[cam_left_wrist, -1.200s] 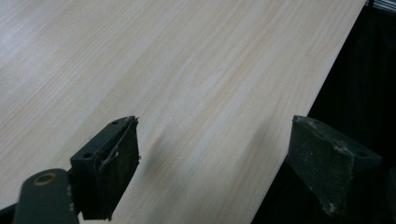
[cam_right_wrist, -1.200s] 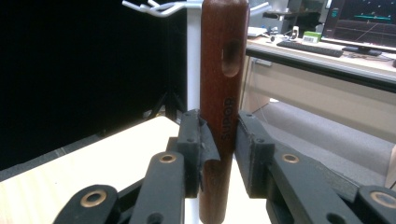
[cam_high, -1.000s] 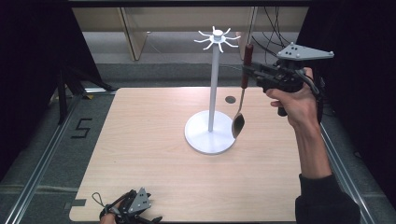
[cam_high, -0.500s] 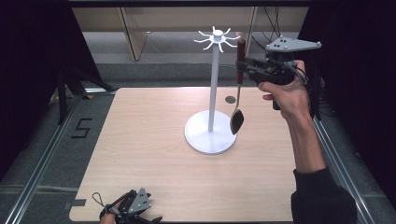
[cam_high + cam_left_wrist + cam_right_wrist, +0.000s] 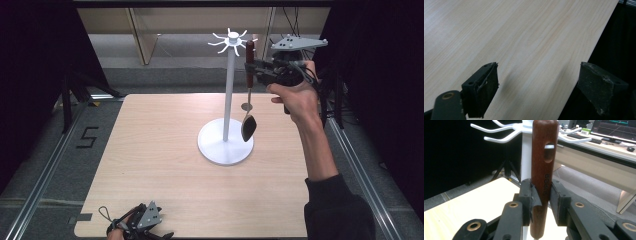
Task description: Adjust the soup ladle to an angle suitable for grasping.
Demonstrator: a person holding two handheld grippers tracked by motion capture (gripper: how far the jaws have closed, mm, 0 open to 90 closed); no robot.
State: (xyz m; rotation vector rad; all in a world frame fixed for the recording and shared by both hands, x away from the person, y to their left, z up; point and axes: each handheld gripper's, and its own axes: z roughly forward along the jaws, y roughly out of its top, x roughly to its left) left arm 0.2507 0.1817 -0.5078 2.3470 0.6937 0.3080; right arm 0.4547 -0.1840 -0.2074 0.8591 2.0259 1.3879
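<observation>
A spoon with a reddish wooden handle (image 5: 249, 59) and a dark bowl (image 5: 248, 127) hangs upright in my right gripper (image 5: 254, 67), which is shut on the handle just right of the white hook stand (image 5: 228, 95). In the right gripper view the pads clamp the handle (image 5: 543, 170) below its hanging hole (image 5: 549, 152), and a white hook tip shows through that hole. The stand's hook crown (image 5: 230, 40) is level with the handle's top. My left gripper (image 5: 142, 222) rests at the table's near left edge, and its jaws (image 5: 536, 82) stand open with nothing between them.
The stand's round white base (image 5: 225, 145) sits right of the middle of the wooden table (image 5: 150, 150). A small dark round mark (image 5: 246, 106) lies behind the spoon. Black curtains flank both sides, and metal rails run along the table's edges.
My right gripper has carried the spoon left and slightly up, bringing the handle's top close to the stand's hooks. The left gripper has stayed put.
</observation>
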